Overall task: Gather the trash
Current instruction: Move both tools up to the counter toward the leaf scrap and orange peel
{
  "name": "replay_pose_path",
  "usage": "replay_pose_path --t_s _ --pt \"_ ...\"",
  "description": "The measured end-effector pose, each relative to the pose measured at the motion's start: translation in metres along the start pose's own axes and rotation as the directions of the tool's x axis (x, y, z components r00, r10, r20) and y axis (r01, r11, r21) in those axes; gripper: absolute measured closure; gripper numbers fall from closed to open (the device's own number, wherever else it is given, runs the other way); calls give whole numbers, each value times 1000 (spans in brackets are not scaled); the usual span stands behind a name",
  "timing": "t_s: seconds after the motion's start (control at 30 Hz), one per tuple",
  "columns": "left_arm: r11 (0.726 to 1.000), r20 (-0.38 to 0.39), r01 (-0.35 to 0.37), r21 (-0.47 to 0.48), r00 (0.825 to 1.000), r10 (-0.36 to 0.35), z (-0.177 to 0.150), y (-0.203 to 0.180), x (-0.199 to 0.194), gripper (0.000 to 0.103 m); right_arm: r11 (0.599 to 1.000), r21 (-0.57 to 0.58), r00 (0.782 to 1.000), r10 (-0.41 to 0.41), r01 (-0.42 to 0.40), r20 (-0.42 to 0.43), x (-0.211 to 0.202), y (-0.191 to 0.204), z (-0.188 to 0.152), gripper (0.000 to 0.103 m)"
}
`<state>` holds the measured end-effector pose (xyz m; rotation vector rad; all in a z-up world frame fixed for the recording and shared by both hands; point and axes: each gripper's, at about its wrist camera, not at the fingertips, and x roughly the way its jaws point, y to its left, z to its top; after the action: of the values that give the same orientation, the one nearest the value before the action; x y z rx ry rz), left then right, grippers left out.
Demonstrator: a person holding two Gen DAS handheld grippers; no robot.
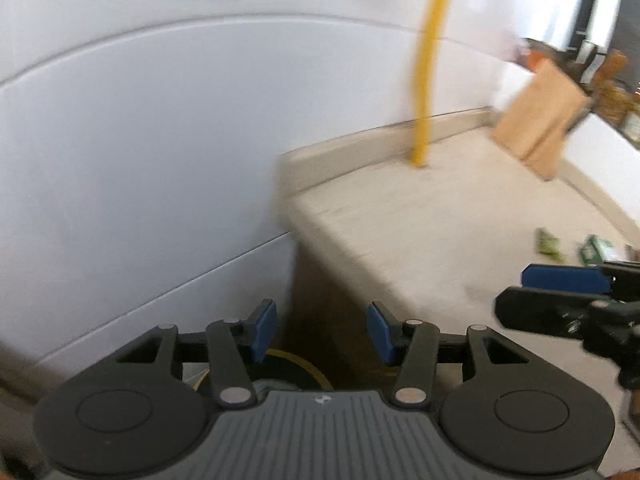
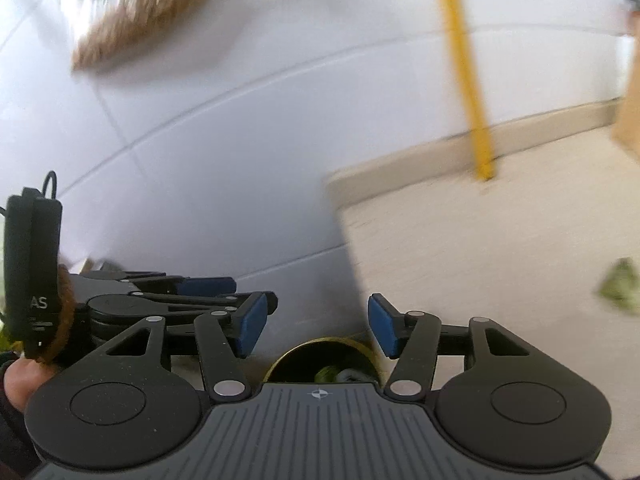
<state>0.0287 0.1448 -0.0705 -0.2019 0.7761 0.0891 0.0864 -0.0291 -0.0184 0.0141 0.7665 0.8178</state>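
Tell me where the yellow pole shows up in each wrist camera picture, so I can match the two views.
Left wrist view: the yellow pole runs from the top edge, right of centre, down to the beige counter.
Right wrist view: the yellow pole slants down from the top edge, right of centre, to its foot on the counter.
Shared landmark: the counter's raised back edge along the white wall, just behind the pole's foot.

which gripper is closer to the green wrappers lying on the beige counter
Right. In the left wrist view the right gripper reaches over the beige counter just below the green wrappers. The left gripper hangs off the counter's end, farther away.
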Motion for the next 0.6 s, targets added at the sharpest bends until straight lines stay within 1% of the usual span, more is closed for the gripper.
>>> replay_pose_path --t_s 0.07,0.17,0.3,0.4,0.5,0.6 --pt "999 14 43 31 999 -43 7 -17 1 54 999 12 999 -42 42 34 -23 -13 0 38" --pt "988 17 124 96 992 -126 19 -50 9 54 990 30 986 -143 141 83 -57 -35 -3 37" --pt "964 -5 199 174 980 -201 31 -93 25 54 959 91 953 -279 269 119 -92 -67 -10 37" --pt "948 -29 237 214 971 -236 38 -122 39 54 927 145 923 -364 346 125 -111 -95 -14 37" --pt "933 -49 266 241 964 -262 45 -146 52 54 895 188 897 -428 403 114 -118 -117 -18 37" --pt "920 -69 287 266 958 -279 52 -168 65 54 867 222 876 -474 446 92 -122 -140 -25 37"
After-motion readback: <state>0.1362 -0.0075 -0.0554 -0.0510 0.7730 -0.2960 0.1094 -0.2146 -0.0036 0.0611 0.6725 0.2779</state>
